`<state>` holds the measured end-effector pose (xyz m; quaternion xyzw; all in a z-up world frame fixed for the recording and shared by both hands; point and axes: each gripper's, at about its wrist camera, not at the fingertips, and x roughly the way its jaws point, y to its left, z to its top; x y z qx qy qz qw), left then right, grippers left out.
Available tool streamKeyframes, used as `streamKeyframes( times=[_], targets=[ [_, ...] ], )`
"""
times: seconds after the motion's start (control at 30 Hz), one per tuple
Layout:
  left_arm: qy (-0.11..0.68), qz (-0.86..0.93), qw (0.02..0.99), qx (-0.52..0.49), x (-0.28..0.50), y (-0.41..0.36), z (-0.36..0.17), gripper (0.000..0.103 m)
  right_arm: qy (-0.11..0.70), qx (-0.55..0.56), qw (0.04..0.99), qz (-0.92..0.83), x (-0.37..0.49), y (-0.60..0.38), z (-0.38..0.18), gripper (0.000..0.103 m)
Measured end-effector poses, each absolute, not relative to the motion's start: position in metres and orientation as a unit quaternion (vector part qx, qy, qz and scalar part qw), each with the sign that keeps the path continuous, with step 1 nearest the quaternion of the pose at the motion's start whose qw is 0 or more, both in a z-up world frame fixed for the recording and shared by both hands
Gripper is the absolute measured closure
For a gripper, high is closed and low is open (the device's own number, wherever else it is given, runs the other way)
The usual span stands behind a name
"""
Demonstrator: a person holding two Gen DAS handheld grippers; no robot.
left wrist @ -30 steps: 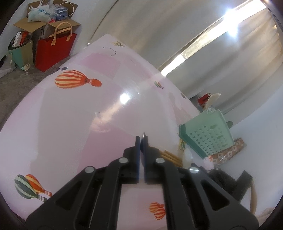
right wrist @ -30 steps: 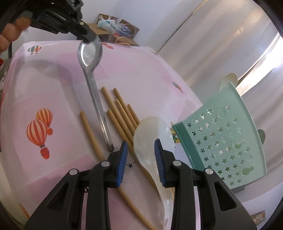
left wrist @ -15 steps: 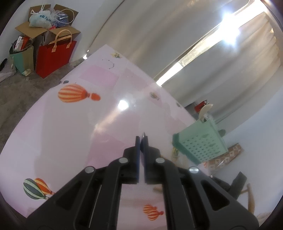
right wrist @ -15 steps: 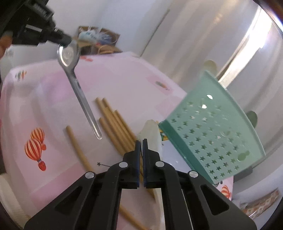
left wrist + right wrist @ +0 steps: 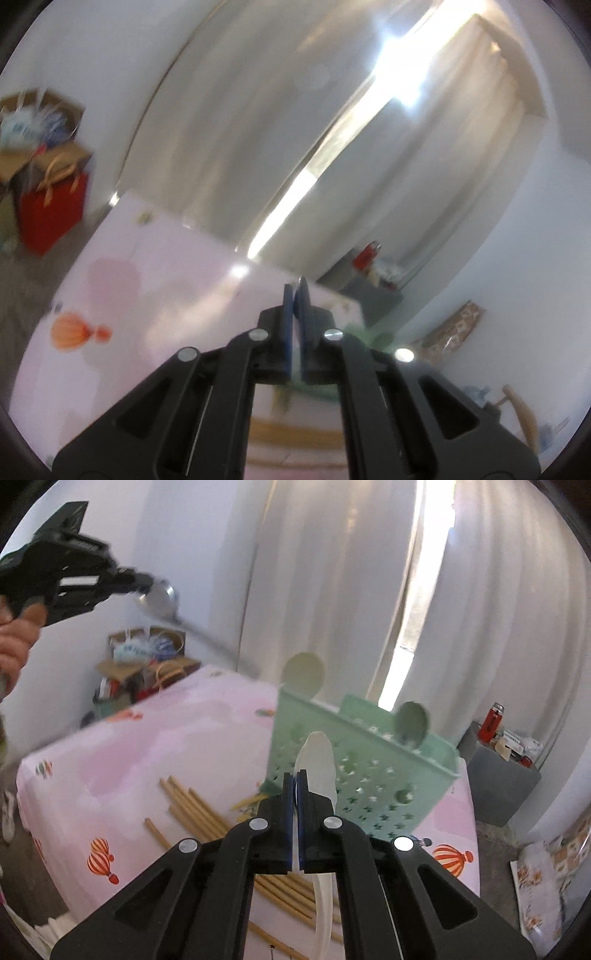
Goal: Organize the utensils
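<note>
Nearest in the right wrist view, the right hand-held gripper (image 5: 294, 775) has its blue pads pressed together on a flat, pale translucent spoon (image 5: 317, 764); the broad bowl rises above the fingertips, while the handle runs down behind the black fingers and is partly hidden by them. Under it, a bundle of smooth tan wooden chopsticks (image 5: 192, 812) lies on the desk (image 5: 147, 753), which wears a glossy pink cloth printed with striped balloons; the near ends of the sticks are covered by the gripper body. Just behind the spoon stands a mint-green plastic basket (image 5: 373, 775), tilted, its wall pierced with star-shaped holes, and two pale round utensil heads stick up past its rim, their stems out of sight inside. Up at the left, held well above the desk, the left hand-held gripper (image 5: 142, 581) pinches the bowl end of a shiny metal spoon (image 5: 162, 600), whose handle slants down toward the basket and dissolves into motion blur. In the left wrist view, which is smeared throughout, that gripper's pads (image 5: 288, 325) sit nearly touching, and only a sliver of the spoon shows at their tip. Farther off are a red bag (image 5: 51, 218) and white curtains (image 5: 332, 590).
</note>
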<state>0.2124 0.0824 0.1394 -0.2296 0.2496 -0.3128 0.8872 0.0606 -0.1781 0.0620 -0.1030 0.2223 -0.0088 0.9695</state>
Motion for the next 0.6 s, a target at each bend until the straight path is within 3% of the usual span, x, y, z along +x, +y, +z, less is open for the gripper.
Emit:
streamKeyframes(
  times=[0.17,0.27,0.5,0.6],
  targets=[
    [0.204,-0.296,0.919,-0.161,0.221,0.034,0.174,0.103,0.204,-0.071,0.976,-0.01,0.051,-0.197,0.071,0.101],
    [0.173,-0.261,0.947,-0.07,0.22,-0.009,0.18,0.103,0.197,-0.06,0.979,-0.013,0.045,-0.198,0.075,0.101],
    [0.115,-0.191,0.963,0.149,0.201,-0.094,0.141,0.103,0.191,-0.026,0.981,-0.01,0.039,-0.217,0.075,0.101],
    [0.131,-0.204,0.952,0.186,0.196,-0.112,0.122,0.103,0.185,-0.013,0.983,-0.006,0.036,-0.225,0.078,0.101]
  ],
)
